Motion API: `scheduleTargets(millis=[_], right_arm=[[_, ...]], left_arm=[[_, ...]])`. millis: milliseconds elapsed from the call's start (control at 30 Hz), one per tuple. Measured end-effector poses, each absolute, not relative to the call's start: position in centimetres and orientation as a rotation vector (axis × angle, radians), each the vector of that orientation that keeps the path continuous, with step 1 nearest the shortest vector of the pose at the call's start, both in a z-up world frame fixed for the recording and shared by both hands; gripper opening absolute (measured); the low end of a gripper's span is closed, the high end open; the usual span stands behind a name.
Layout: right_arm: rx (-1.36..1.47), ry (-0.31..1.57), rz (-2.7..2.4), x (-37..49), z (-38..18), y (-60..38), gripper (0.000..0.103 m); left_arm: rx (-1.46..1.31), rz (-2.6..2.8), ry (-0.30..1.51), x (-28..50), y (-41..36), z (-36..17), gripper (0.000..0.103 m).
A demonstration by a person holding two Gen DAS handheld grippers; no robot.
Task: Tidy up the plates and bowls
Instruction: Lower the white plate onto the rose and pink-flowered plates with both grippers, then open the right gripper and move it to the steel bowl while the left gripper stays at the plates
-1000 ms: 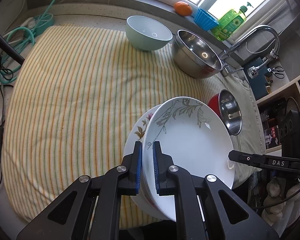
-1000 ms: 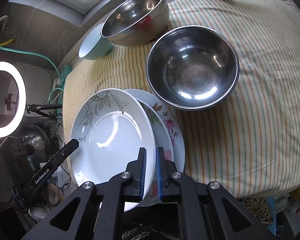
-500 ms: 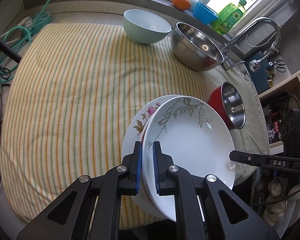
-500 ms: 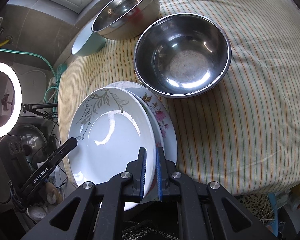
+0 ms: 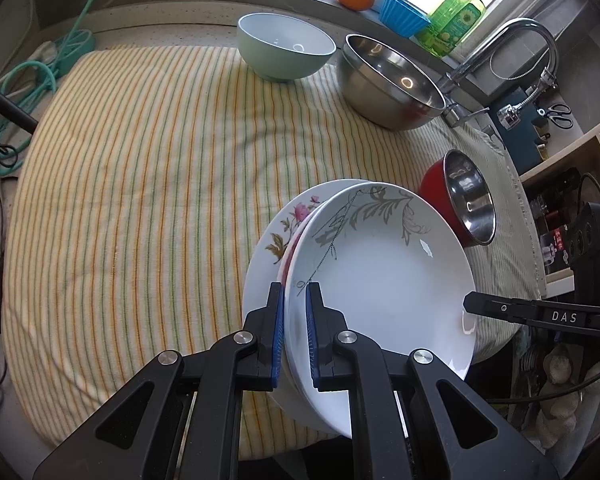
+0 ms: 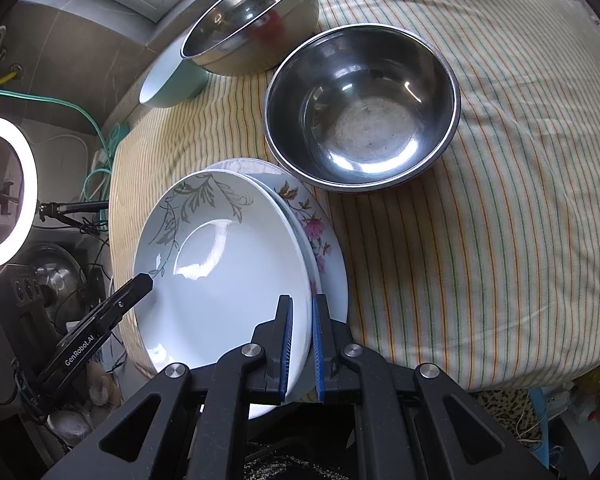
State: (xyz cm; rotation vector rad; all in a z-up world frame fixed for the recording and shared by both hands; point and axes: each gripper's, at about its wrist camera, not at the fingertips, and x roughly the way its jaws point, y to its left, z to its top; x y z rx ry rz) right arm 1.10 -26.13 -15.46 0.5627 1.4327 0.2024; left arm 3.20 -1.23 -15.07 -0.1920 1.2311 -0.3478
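A striped cloth (image 5: 140,200) pads the kitchen counter under the window, likely to keep crockery from sliding or chipping. Nearest, the left gripper (image 5: 294,328) and right gripper (image 6: 302,344) each pinch opposite rims of the leaf plate (image 5: 380,280), sharing its weight, so it looks to be carried flat onto or off the flower plate (image 5: 284,232) right beneath it. Just past the fingers sits a steel bowl (image 6: 364,108); beyond it another steel bowl (image 5: 388,84) and a pale bowl (image 5: 284,52).
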Motion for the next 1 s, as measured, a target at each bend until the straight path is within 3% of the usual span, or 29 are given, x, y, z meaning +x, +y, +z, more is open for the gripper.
scheduleTargets(millis=[1000], right_arm=[[0.436,1.284,0.170,-0.2,-11.8,-27.0,0.017]], left_arm=[[-0.218,-0.379,1.155,2.3,-0.3,-11.8,0.009]])
